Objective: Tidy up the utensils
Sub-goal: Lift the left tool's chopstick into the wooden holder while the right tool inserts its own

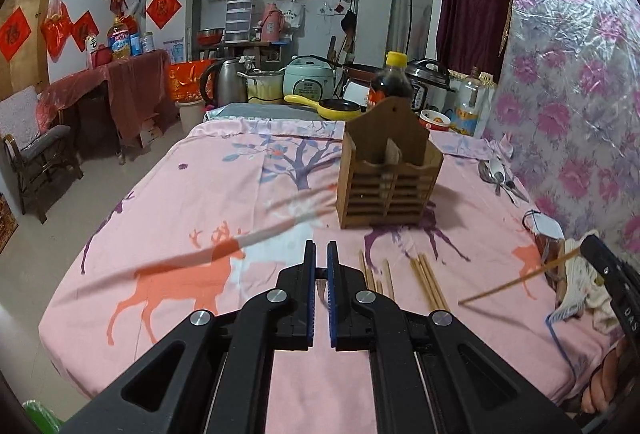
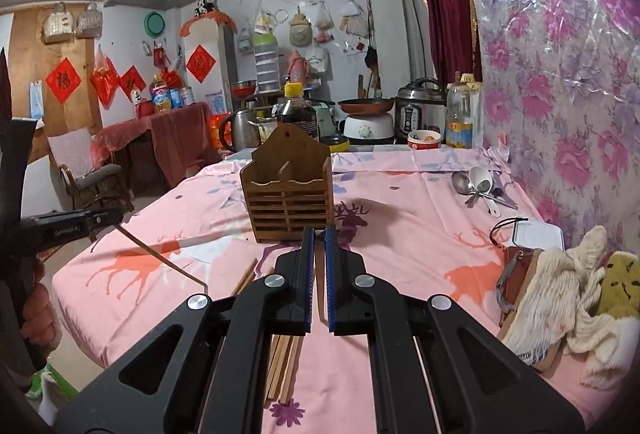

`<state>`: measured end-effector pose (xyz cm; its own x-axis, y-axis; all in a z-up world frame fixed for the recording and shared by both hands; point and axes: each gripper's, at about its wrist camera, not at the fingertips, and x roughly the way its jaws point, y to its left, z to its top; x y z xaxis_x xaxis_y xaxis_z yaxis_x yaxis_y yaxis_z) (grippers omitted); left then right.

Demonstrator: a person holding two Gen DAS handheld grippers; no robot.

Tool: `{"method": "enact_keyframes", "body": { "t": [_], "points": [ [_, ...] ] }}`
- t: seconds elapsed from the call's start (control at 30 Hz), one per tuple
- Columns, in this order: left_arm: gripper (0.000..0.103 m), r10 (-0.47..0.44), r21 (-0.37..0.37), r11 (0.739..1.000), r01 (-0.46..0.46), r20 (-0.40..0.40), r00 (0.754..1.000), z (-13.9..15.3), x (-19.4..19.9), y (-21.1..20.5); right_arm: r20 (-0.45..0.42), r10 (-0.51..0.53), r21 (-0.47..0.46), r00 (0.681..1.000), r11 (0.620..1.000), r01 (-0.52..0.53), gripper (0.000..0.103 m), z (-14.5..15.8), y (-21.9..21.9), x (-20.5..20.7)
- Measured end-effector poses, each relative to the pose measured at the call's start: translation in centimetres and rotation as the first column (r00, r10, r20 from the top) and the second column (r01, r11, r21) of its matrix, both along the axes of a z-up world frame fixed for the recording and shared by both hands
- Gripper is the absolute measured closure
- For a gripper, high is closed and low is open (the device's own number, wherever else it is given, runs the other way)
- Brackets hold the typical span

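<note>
A wooden utensil holder (image 1: pixel 390 178) stands upright on the pink deer-print tablecloth (image 1: pixel 180 194); it also shows in the right wrist view (image 2: pixel 288 194). Loose wooden chopsticks (image 1: pixel 424 282) lie on the cloth in front of it, partly under my right gripper (image 2: pixel 286 366). My left gripper (image 1: pixel 321 254) is shut on a chopstick (image 2: pixel 160 254) that sticks out from it, seen in the right wrist view. My right gripper (image 2: pixel 319 238) is shut on a chopstick (image 1: pixel 520 280), seen in the left wrist view. Several spoons (image 2: pixel 478 188) lie by the floral wall, also seen in the left wrist view (image 1: pixel 498 174).
A dark sauce bottle (image 1: pixel 391 82), yellow pan (image 1: pixel 324 106), cookers and a kettle (image 1: pixel 226 80) crowd the far table end. Knitted cloths (image 2: pixel 560 298) and a white box (image 2: pixel 536 234) lie at the right. A floral-covered wall (image 2: pixel 560 74) bounds the right side. A chair (image 1: pixel 36 150) stands left.
</note>
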<state>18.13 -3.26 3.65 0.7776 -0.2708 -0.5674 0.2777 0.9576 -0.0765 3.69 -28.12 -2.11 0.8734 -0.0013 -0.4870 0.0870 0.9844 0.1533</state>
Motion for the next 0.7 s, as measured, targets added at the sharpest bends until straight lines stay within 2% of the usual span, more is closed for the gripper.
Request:
{"method": "enact_keyframes", "body": {
  "t": [0.23,0.4,0.53,0.7],
  "points": [
    [0.097,-0.04,-0.006,0.999,0.04,-0.013,0.999,2.1,2.7,-1.3,-0.001,0.008,0.021,1.0,1.0,-0.008,0.097,1.7,-0.5,2.8],
    [0.097,-0.069,-0.034,0.997,0.069,-0.003,0.998,4.7,4.8,-2.4,0.021,0.011,0.041,1.0,0.999,-0.012,0.097,3.4,-0.9,5.0],
    [0.097,-0.091,-0.057,0.994,0.093,0.027,0.995,7.5,6.4,-3.5,0.066,0.013,0.057,0.998,0.998,-0.017,0.097,5.6,-1.4,7.2],
    [0.097,-0.106,-0.076,0.99,0.115,0.111,0.988,11.4,8.3,-5.2,0.128,0.004,0.057,0.992,0.998,-0.012,0.097,7.9,-1.8,10.4]
  ]
}}
